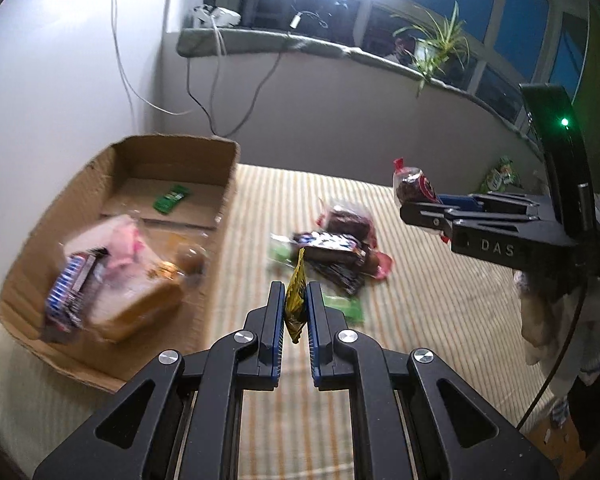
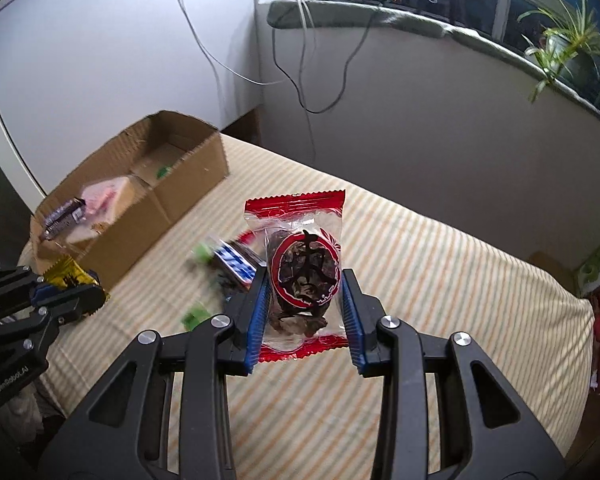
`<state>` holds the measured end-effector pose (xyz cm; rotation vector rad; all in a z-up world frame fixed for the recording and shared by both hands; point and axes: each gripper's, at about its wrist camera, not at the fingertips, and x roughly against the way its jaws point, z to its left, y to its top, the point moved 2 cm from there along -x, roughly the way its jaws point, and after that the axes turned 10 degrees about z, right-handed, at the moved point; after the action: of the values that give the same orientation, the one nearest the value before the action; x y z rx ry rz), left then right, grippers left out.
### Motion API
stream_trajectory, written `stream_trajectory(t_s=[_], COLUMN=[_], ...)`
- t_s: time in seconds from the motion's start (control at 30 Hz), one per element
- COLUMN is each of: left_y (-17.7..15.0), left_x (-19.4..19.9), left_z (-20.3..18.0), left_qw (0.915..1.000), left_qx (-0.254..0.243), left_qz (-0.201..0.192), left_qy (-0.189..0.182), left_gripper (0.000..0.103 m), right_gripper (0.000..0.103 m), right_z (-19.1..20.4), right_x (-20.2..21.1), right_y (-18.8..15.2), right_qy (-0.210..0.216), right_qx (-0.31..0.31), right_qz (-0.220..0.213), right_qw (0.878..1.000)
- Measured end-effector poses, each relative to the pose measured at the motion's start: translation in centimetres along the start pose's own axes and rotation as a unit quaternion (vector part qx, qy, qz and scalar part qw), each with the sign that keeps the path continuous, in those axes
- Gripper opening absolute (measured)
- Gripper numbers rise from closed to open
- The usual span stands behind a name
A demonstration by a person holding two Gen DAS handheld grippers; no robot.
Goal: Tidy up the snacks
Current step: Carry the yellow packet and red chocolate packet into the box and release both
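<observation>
Both grippers loaded. Left gripper (image 1: 296,300) is nearly closed, blue pads pinching a thin yellow-and-black sachet (image 1: 295,304) edge-on between them; sachet sticks out above and below the pads, clear of the bedding. Seen from the right wrist view, the same gripper (image 2: 86,290) sits low at the left with the yellow sachet (image 2: 70,276) poking out of it, just beside the near corner of the cardboard box (image 2: 148,208).

Right gripper (image 2: 303,300) is about halfway closed, pads clamped on the two sides of a clear packet with red ends (image 2: 300,276), dark dried snack inside, round red-and-black label facing the camera. Packet is upright and lifted above the striped bedcover (image 2: 440,280). From the left wrist view the right gripper (image 1: 414,206) comes in from the right, packet (image 1: 412,182) standing up out of its tips.

Cardboard box (image 1: 228,184) is open at the left on the striped bedcover (image 1: 420,304), holding a blurry blue-striped bar (image 1: 66,292), a pink-and-tan bag (image 1: 128,280) and a small green packet (image 1: 171,198). Loose pile of snacks (image 1: 336,252) lies on the cover between the box and the right gripper: dark wrappers, a red one, small green ones. Motion blur on box contents and pile.
</observation>
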<state>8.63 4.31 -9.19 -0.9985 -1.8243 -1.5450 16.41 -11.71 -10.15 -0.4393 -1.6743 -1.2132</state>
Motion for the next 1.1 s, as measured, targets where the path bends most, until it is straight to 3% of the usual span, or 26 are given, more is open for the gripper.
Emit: stream_trajectory(t_s=[0.37, 1.1], left_y=[1.9, 4.3], left_x=[1.2, 0.4], left_z=[3.9, 8.3], left_qw=[0.9995, 0.9987], left_qx=[0.014, 0.038], left_qz=[-0.020, -0.019], left_qy=[0.021, 0.027], left_gripper=[0.009, 0.009], right_gripper=[0.036, 0.036], right_z=[4.6, 11.3], right_x=[-0.3, -3.8], right_y=[3.2, 9.3], right_qy=[0.015, 0.052], right_qx=[0.030, 0.076], right_qz=[-0.011, -0.002], right_qw=[0.999, 0.996])
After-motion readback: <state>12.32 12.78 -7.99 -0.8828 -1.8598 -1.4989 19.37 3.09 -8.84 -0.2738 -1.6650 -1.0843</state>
